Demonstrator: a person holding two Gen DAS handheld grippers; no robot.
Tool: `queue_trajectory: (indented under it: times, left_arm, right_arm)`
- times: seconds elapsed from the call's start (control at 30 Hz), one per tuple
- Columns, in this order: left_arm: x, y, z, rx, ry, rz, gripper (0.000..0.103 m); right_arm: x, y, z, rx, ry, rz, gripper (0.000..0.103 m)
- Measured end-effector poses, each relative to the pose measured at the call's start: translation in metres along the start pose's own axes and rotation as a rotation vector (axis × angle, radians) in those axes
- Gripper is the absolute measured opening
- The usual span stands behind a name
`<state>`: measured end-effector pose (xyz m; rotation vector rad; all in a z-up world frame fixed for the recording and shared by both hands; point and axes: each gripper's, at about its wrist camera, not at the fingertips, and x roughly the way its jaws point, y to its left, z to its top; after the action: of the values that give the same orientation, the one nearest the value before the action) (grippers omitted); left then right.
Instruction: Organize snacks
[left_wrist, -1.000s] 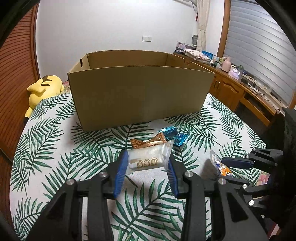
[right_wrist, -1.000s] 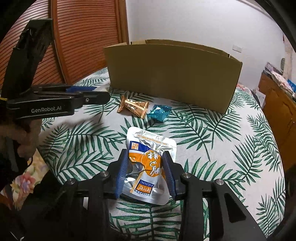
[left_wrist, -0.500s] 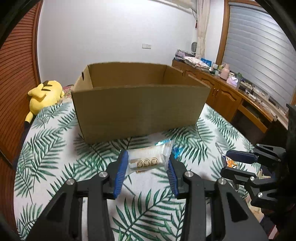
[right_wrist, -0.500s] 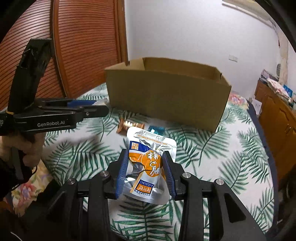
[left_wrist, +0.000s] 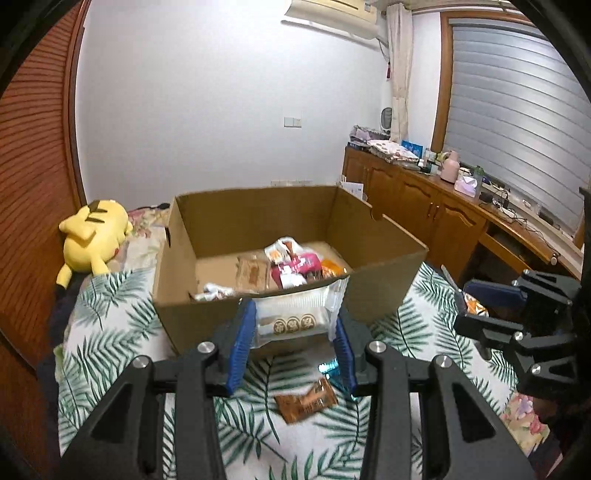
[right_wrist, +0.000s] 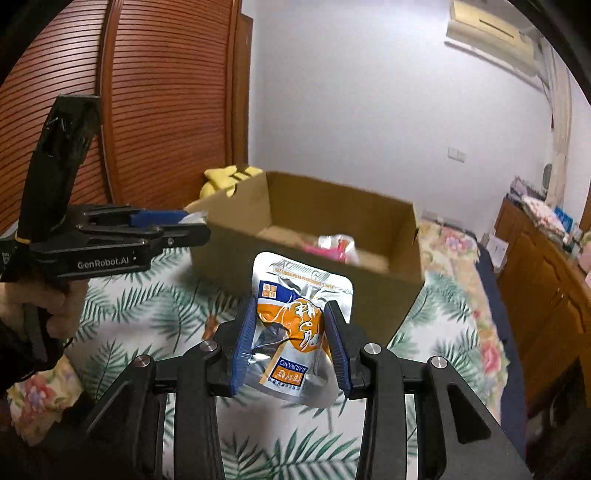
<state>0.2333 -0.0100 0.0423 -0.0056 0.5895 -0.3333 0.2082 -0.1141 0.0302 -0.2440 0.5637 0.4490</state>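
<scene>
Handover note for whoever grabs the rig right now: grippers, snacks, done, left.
Left gripper: shut on the white cookie pack, held in the air in front of the cardboard box.
Right gripper: shut on the silver-and-orange pouch, also in the air and short of the box.
Done: several snacks already lie inside the box, among them a pink pack.
Left: drop both held packs into the box, then fetch the brown wrapper and the blue wrapper lying on the palm-print cloth in front of it.
</scene>
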Motion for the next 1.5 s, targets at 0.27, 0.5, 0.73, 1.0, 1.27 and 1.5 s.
queue_trajectory:
  times: [0.27, 0.5, 0.73, 1.0, 1.27, 1.5]
  left_arm:
    - [0.009, 0.008, 0.024, 0.023, -0.026, 0.018, 0.039]
    - [0.030, 0.021, 0.045, 0.038, -0.054, 0.020, 0.039]
    - [0.055, 0.038, 0.051, 0.017, -0.079, 0.000, 0.039]
    - [0.084, 0.050, 0.049, 0.012, -0.080, 0.001, 0.039]
    - [0.103, 0.059, 0.042, -0.022, -0.071, 0.001, 0.041]
    - [0.113, 0.055, 0.036, -0.016, -0.048, 0.008, 0.042]
  right_arm:
    - [0.011, -0.009, 0.030, -0.030, -0.026, -0.012, 0.037]
    - [0.030, -0.013, 0.052, -0.063, -0.034, -0.031, 0.037]
    - [0.061, -0.019, 0.067, -0.075, -0.038, -0.045, 0.037]
    - [0.107, -0.031, 0.070, -0.078, -0.005, -0.039, 0.038]
    - [0.137, -0.044, 0.068, -0.037, 0.018, -0.006, 0.038]
    - [0.150, -0.049, 0.064, 0.004, 0.036, 0.016, 0.038]
